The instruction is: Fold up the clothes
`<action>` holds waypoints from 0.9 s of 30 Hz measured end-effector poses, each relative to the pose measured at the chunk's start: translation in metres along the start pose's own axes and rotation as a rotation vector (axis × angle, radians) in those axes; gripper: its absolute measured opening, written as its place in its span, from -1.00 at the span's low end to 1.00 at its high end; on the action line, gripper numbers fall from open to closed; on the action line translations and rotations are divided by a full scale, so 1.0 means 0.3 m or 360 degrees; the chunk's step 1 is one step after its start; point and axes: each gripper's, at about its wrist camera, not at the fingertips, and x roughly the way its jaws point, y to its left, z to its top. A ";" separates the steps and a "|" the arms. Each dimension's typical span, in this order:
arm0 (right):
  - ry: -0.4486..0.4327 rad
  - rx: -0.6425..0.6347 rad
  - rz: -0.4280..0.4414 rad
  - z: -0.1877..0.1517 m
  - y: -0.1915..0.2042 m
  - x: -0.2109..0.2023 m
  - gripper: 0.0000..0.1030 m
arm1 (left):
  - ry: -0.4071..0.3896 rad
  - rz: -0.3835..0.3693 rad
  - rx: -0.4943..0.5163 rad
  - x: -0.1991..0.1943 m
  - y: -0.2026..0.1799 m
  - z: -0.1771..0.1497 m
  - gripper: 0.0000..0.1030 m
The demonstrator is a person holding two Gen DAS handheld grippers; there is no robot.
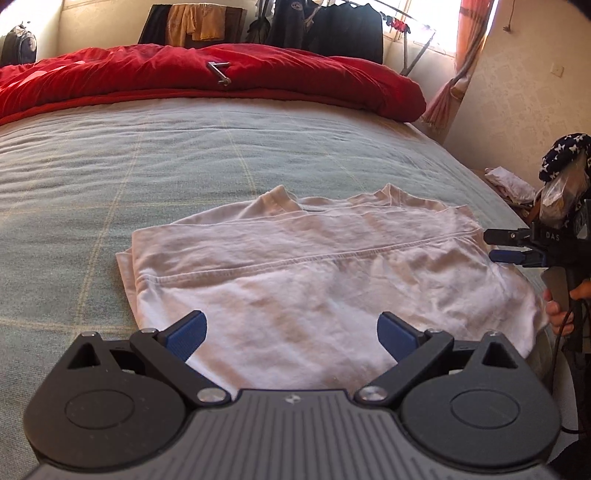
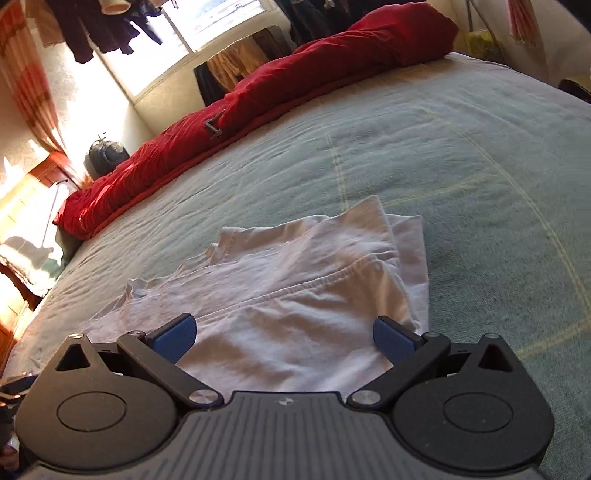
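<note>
Right now a white T-shirt (image 1: pixel 325 273) lies partly folded on a pale green bedspread (image 1: pixel 110 177), its hemmed bottom edge laid up across the body so that a stitched seam runs from side to side over the upper layer, while the collar shows beyond it toward the far side of the bed. The left gripper (image 1: pixel 291 334) hovers over the near edge of the shirt with its jaws spread wide, the blue pads (image 1: pixel 186 334) well apart and nothing between them. In the right wrist view the right gripper (image 2: pixel 283 338) likewise stands with its jaws wide apart above the same shirt (image 2: pixel 295 288), empty, seeing the garment from its side, where a folded sleeve or side panel sticks out toward the bedspread (image 2: pixel 443 155). From the left wrist view the right gripper (image 1: pixel 496 245) appears at the shirt's right-hand edge, just beside the cloth, and a hand (image 1: pixel 559 308) grips its handle below. A rumpled red duvet (image 1: pixel 221 77) is heaped along the far edge of the bed, with a small metal object lying on it. Dark and orange clothes (image 1: pixel 192 26) hang behind the bed near a bright window, and a pink curtain (image 1: pixel 458 70) hangs at the right.
</note>
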 end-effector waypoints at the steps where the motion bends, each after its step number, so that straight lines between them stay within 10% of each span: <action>1: -0.0028 0.0048 0.0005 -0.008 -0.017 -0.018 1.00 | -0.0004 -0.0016 -0.0027 -0.005 0.002 -0.006 0.91; 9: -0.0026 0.0082 0.0118 -0.046 0.020 -0.090 1.00 | -0.0041 -0.0246 -0.0105 -0.019 -0.049 -0.070 0.92; 27: 0.0111 -0.0517 -0.0215 -0.170 0.181 0.003 1.00 | -0.0095 -0.0113 -0.0201 -0.024 -0.020 -0.114 0.98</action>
